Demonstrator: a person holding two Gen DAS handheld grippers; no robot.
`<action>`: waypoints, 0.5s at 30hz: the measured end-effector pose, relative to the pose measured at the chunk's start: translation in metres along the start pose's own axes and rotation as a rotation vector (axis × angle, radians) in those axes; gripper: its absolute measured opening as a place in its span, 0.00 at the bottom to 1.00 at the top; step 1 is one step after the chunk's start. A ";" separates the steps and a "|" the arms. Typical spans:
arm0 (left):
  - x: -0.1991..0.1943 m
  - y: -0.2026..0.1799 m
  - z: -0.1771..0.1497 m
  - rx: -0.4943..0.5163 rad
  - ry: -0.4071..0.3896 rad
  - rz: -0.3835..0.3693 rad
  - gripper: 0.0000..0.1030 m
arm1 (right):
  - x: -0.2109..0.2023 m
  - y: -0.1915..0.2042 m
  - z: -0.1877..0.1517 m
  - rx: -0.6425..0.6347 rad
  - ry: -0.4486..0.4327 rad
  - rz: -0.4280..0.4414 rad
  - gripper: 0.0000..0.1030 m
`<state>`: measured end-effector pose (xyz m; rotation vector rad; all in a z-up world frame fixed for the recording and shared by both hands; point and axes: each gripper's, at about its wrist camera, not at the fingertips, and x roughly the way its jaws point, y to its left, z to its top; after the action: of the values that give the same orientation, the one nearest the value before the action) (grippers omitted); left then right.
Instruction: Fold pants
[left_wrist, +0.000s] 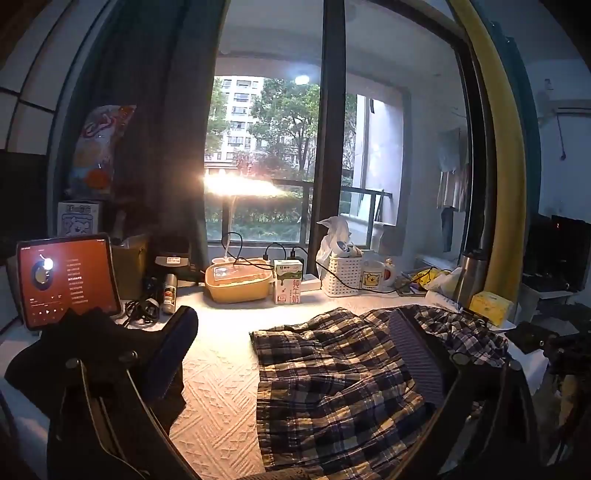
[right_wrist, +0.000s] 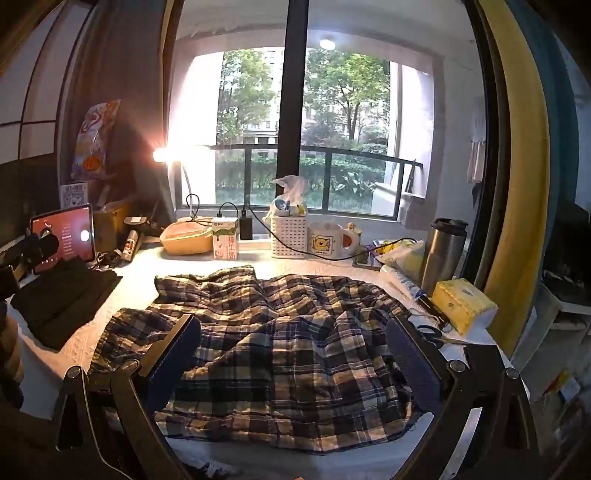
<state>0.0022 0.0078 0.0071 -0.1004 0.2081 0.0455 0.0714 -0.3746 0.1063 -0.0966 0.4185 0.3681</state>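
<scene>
Plaid pants (right_wrist: 280, 332) in blue, white and tan lie crumpled on a white textured table cover (left_wrist: 218, 373). In the left wrist view the pants (left_wrist: 332, 384) fill the lower right. My left gripper (left_wrist: 295, 332) hovers open over their left edge, one pad above bare cover, the other above the fabric. My right gripper (right_wrist: 295, 339) hangs open above the middle of the pants. Neither set of pads touches the cloth.
A folded black garment (right_wrist: 62, 299) lies at the left beside a lit tablet (left_wrist: 66, 280). Along the window stand a lamp (left_wrist: 240, 188), a yellow box (left_wrist: 236, 282), a milk carton (left_wrist: 288, 282), a white basket (right_wrist: 290, 230), a mug (right_wrist: 328, 240), a steel tumbler (right_wrist: 443, 254) and a tissue pack (right_wrist: 461, 302).
</scene>
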 end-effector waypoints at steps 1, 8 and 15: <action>0.001 0.000 0.000 0.000 0.004 0.000 0.99 | 0.000 0.000 0.000 -0.001 0.000 0.000 0.98; 0.000 0.002 -0.001 -0.009 0.017 0.009 0.99 | -0.003 -0.001 0.001 0.004 -0.012 -0.001 0.98; 0.003 0.000 0.001 0.000 0.028 0.008 0.99 | -0.007 -0.001 0.002 0.005 -0.019 0.000 0.98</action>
<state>0.0049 0.0081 0.0076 -0.1005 0.2367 0.0521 0.0669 -0.3776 0.1108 -0.0877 0.4004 0.3679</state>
